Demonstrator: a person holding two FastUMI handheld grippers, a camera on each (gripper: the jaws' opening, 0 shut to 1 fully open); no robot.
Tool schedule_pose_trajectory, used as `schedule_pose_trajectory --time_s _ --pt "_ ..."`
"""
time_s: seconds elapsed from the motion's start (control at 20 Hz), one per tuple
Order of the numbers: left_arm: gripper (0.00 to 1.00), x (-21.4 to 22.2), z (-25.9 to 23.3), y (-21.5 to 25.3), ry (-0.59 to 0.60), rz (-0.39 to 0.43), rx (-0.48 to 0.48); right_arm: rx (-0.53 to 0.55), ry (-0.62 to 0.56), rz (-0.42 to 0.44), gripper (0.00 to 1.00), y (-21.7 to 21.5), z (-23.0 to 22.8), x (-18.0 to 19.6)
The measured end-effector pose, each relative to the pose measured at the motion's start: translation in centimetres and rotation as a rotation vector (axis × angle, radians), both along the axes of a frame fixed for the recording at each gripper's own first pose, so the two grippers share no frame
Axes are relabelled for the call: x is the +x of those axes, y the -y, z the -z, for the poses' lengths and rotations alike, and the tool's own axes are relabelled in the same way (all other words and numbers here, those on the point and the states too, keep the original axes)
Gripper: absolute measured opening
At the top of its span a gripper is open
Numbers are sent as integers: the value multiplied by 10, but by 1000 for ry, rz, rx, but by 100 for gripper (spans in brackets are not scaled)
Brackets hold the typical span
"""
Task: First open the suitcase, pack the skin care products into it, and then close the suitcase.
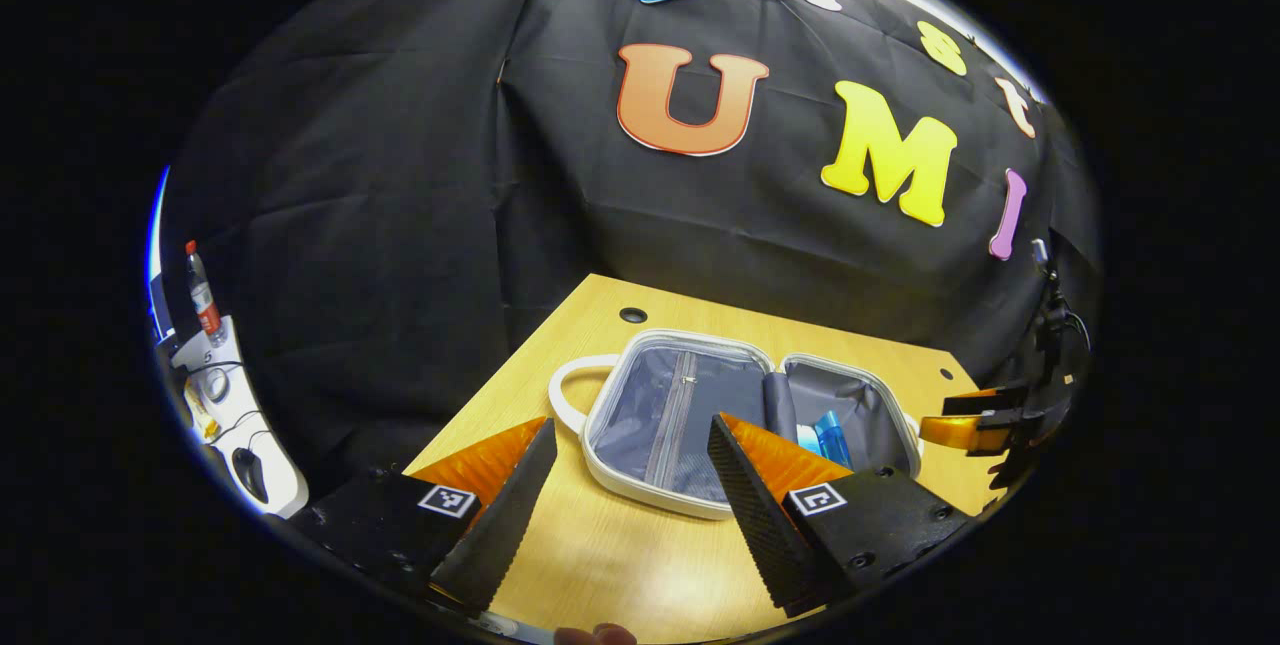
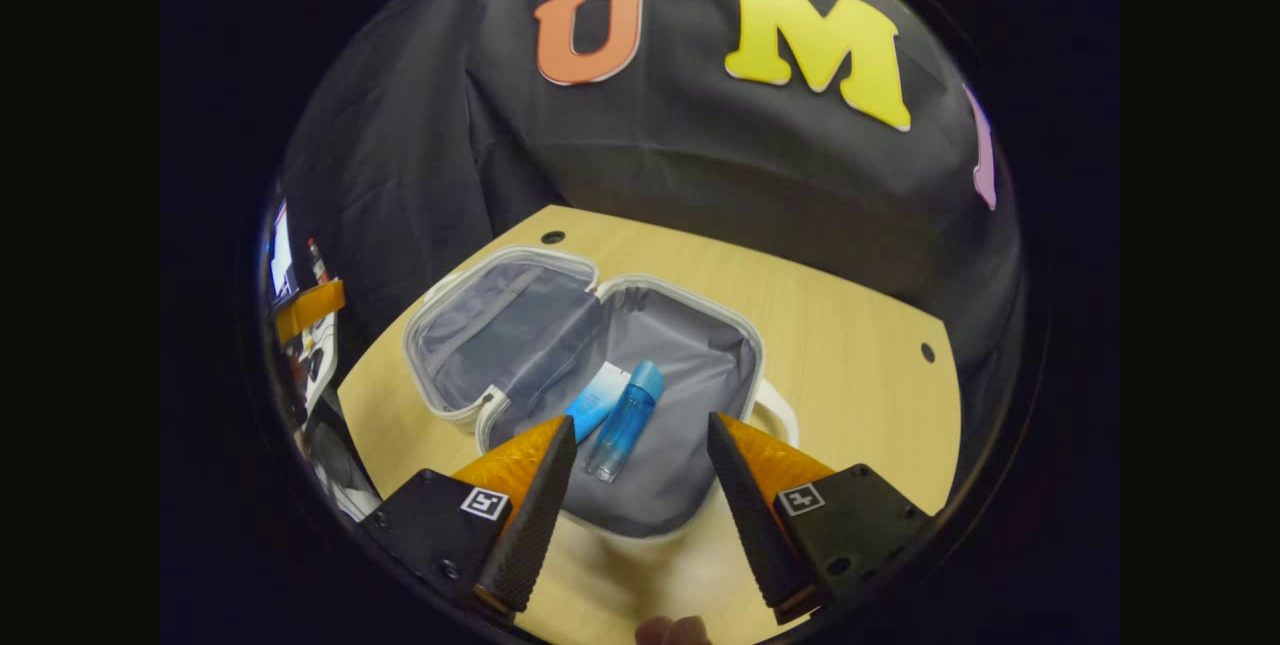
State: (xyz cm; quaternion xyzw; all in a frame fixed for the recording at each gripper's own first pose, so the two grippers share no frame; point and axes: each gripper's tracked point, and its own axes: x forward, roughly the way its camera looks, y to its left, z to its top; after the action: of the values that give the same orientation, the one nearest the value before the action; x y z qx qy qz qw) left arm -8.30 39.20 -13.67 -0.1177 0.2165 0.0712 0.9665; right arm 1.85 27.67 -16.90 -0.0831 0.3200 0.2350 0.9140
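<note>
A light wooden counter [image 1: 640, 565] with small round dark holes [image 1: 633, 314] near its far edge stands against a creased black cloth wall [image 1: 400, 175]. Glare brightens the counter's near edge.

Grey-lined white suitcase [image 2: 690, 345], blue bottle [image 2: 625, 420], orange-and-black tongs [image 2: 632, 440], wood-grain table [image 2: 850, 345].

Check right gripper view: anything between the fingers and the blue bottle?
Nothing. The right gripper is open just above the blue bottle, which lies in the open suitcase beside a blue-and-white tube.
</note>
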Motion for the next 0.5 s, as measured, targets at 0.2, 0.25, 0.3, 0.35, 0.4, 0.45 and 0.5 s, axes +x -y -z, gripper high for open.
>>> schedule_pose_trajectory --time_s 0.2,0.25,0.3,0.35,0.4,0.45,0.5 --pt "98 17 29 -23 -21 73 -102 86 -5 -32 79 4 -25 -28" --pt "98 23 39 -30 -27 78 -138 106 -2 -29 79 7 -31 -31" --pt "98 28 50 -34 -36 75 -179 117 6 -26 79 12 -36 -32" --pt "98 37 61 -36 -38 70 -232 117 15 -14 79 17 -41 -33" --pt "98 44 70 -37 -37 68 -290 110 28 -2 79 23 -44 -33" --pt "98 50 78 -42 -37 70 -356 92 42 7 77 29 -47 -34" --pt "98 60 86 -48 -38 69 -424 75 60 8 79 32 -49 -35"
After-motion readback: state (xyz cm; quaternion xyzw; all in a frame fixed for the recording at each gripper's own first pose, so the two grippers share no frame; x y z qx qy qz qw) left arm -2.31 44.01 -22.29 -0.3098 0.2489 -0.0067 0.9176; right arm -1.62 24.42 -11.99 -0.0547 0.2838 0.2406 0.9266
